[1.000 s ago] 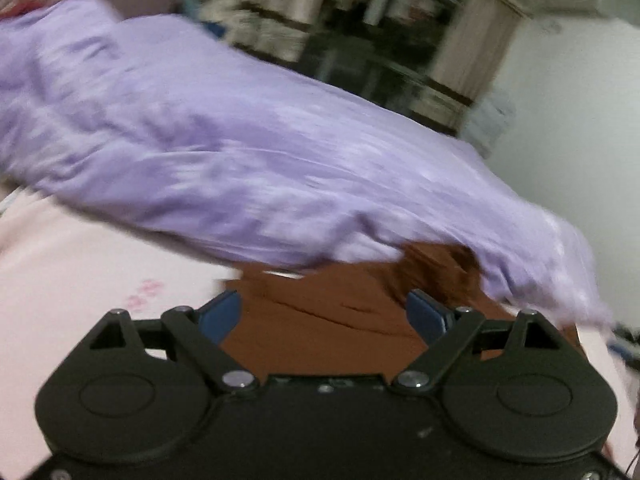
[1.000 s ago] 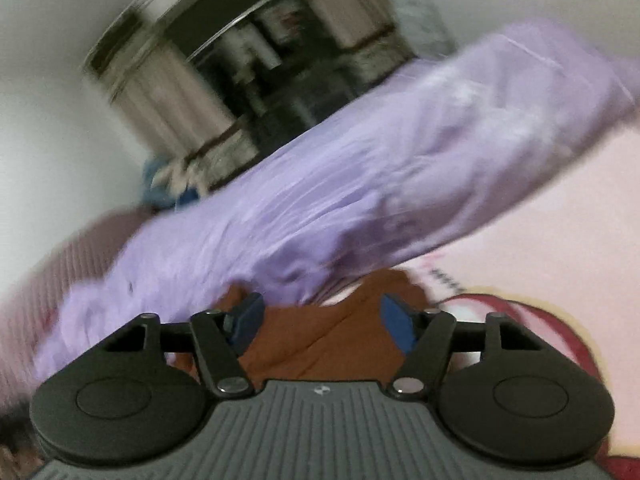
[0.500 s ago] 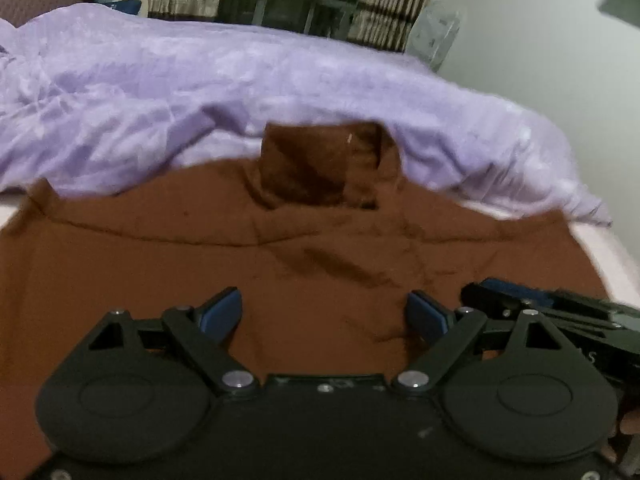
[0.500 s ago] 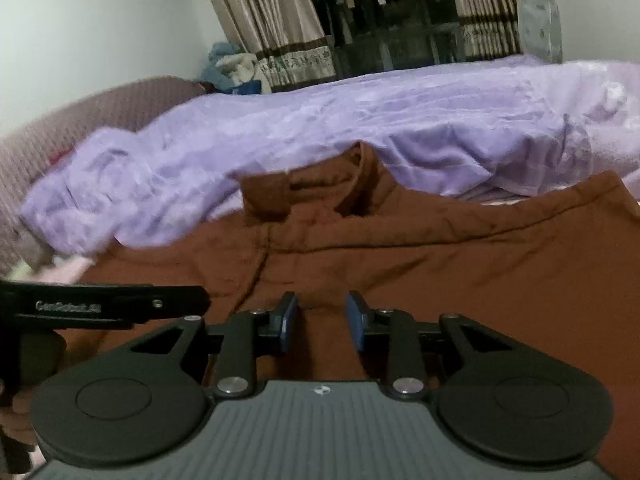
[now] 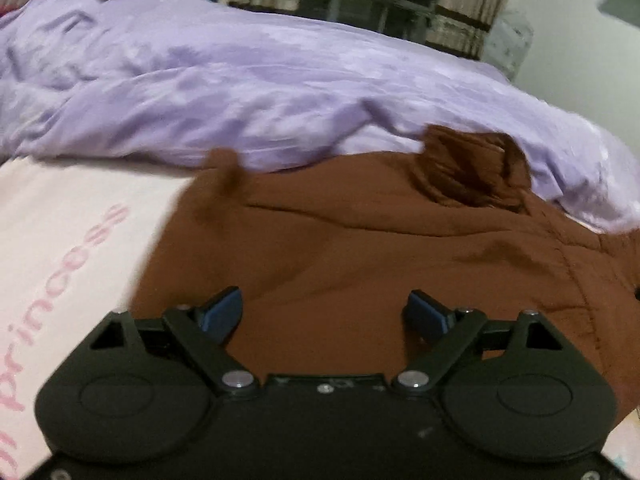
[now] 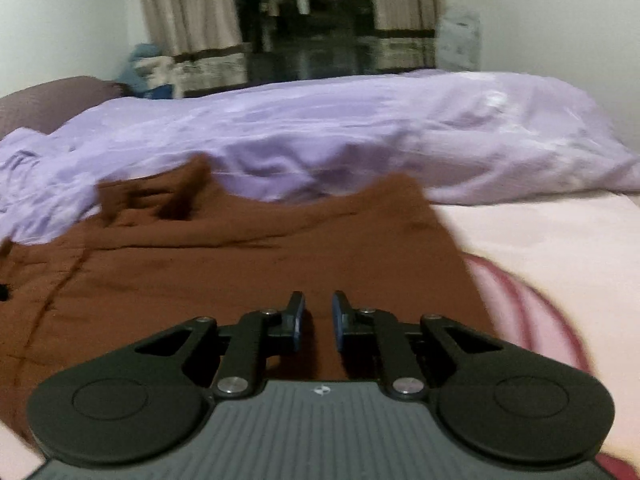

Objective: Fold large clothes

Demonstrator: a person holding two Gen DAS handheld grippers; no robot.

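The brown garment (image 5: 360, 264) was matt, soft woven cloth with stitched seams and shallow creases. At its twelve o'clock the lilac duvet (image 5: 280, 92) had a faint satin sheen and crumpled folds. The pale pink bedsheet (image 5: 72, 216) looked smooth, matt and printed. The left hand-held gripper (image 5: 325, 312) was matt black plastic with bright metal pivot pins and blue rubbery-looking pads (image 5: 222, 310).

purple duvet (image 5: 280, 92) heaped behind – pink sheet (image 6: 540, 232) beside (bare)

Home bedroom: pink printed bed sheet (image 5: 60, 216) at 9 o'clock, rumpled lilac duvet (image 5: 280, 92) beyond, striped beige curtains (image 6: 192, 20) at 12 o'clock.
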